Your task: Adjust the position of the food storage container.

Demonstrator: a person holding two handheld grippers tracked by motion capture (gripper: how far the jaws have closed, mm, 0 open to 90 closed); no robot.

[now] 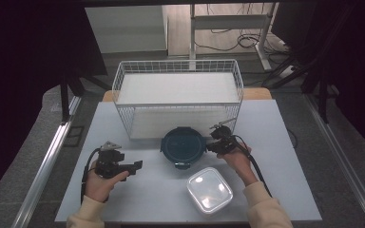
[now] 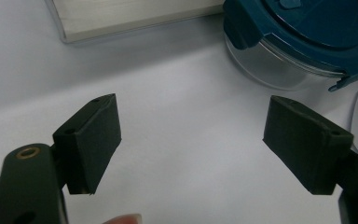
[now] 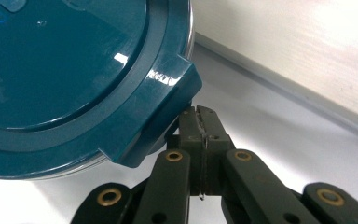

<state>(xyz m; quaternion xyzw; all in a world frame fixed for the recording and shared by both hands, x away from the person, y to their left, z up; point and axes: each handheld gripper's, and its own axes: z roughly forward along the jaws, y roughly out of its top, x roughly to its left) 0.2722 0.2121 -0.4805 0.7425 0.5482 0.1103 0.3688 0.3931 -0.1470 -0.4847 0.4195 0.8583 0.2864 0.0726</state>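
A round clear container with a dark teal lid [image 1: 183, 142] stands mid-table, just in front of the wire basket. My right gripper [image 1: 209, 147] is shut, and its tips [image 3: 200, 114] sit against the underside of the lid's side latch [image 3: 168, 107]; nothing shows between the pads. My left gripper [image 1: 136, 166] rests low at the table's left, its jaws wide apart with only bare table between them [image 2: 191, 144]. The teal lid [image 2: 317, 32] lies ahead and to the right of that gripper, out of its reach.
A white wire basket [image 1: 178, 105] with a white liner stands at the back of the table. A square clear container with a translucent lid [image 1: 209, 190] sits near the front edge, by the right forearm. Bare grey table [image 1: 123, 128] lies between basket and left hand.
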